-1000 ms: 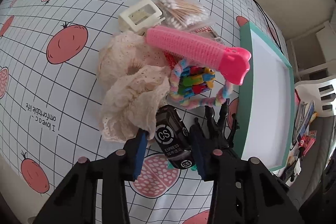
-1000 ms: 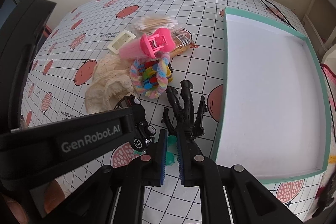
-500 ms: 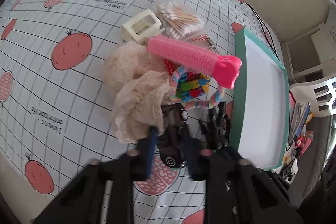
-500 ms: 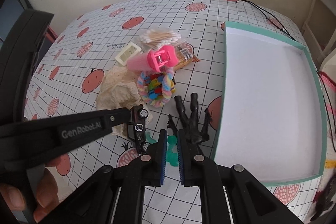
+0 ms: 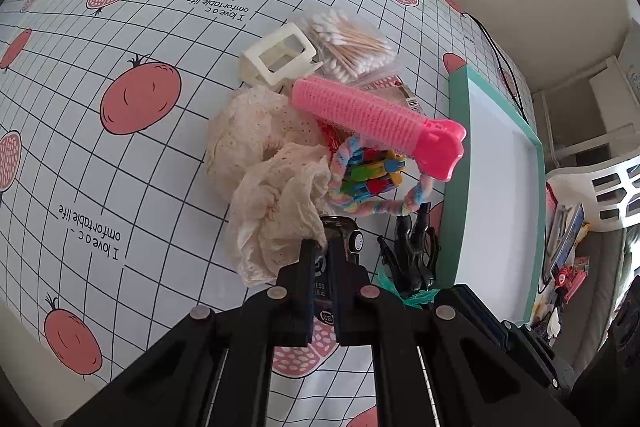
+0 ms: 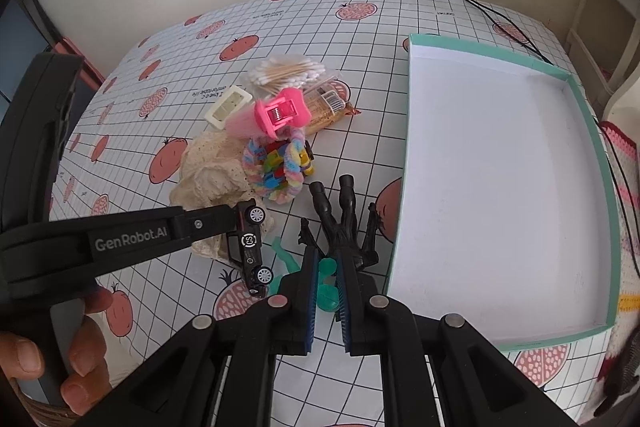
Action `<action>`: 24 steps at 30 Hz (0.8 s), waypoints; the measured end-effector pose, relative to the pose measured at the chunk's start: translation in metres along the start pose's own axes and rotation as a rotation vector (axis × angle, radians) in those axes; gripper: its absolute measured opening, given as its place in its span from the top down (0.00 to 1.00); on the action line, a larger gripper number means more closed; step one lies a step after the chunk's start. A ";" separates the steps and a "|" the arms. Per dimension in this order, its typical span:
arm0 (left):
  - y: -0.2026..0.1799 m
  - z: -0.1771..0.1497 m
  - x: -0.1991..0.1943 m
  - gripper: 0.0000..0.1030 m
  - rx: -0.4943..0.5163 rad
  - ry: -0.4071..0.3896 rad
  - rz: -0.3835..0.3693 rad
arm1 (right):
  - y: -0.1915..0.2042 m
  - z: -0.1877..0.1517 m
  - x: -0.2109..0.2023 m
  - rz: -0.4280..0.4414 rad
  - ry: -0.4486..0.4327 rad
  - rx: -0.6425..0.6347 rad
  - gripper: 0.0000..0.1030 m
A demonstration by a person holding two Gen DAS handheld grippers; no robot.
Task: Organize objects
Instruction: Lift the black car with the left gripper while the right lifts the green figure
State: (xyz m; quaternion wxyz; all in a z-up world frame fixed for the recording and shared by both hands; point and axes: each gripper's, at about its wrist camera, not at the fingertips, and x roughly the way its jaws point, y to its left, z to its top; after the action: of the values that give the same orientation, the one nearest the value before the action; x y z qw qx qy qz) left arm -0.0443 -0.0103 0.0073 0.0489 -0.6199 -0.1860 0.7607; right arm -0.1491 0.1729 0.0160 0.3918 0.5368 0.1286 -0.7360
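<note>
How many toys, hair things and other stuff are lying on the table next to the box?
Toys: 3 — black toy car, black figure, green figure.
Hair things: 4 — pink roller clip, cream claw clip, lace scrunchie, pastel braided tie.
Small colourful clips: 1 pile.
Cotton swabs: 1 bag.
Snack packet: 1.
Total: 10.

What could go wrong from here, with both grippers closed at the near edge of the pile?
1. The left gripper grips the toy car tilted on its side, touching the lace scrunchie; lifting may drag the lace along or let the car slip.
2. The right gripper holds the teal figure right beside the black figure; pulling out could knock it.
3. Both grippers sit close together, so moving toward the box risks a collision.
</note>
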 end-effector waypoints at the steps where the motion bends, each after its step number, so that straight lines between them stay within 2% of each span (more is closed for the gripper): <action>1: -0.001 0.000 0.001 0.87 0.003 0.002 0.000 | 0.001 -0.001 0.001 -0.003 0.004 -0.002 0.90; 4: -0.004 0.001 0.009 0.72 -0.005 0.017 0.003 | 0.003 -0.001 0.003 -0.009 0.009 -0.006 0.90; 16: -0.023 0.000 0.027 0.70 0.035 0.033 0.028 | 0.005 -0.002 0.006 -0.019 0.017 -0.017 0.90; 24: -0.038 -0.002 0.037 0.66 0.100 0.020 0.111 | 0.004 -0.003 0.007 -0.024 0.020 -0.014 0.90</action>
State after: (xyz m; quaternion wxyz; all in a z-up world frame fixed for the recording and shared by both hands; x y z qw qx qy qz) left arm -0.0565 0.0369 -0.0142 0.0394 -0.6337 -0.1126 0.7643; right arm -0.1453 0.1689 0.0095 0.3852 0.5400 0.1440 -0.7344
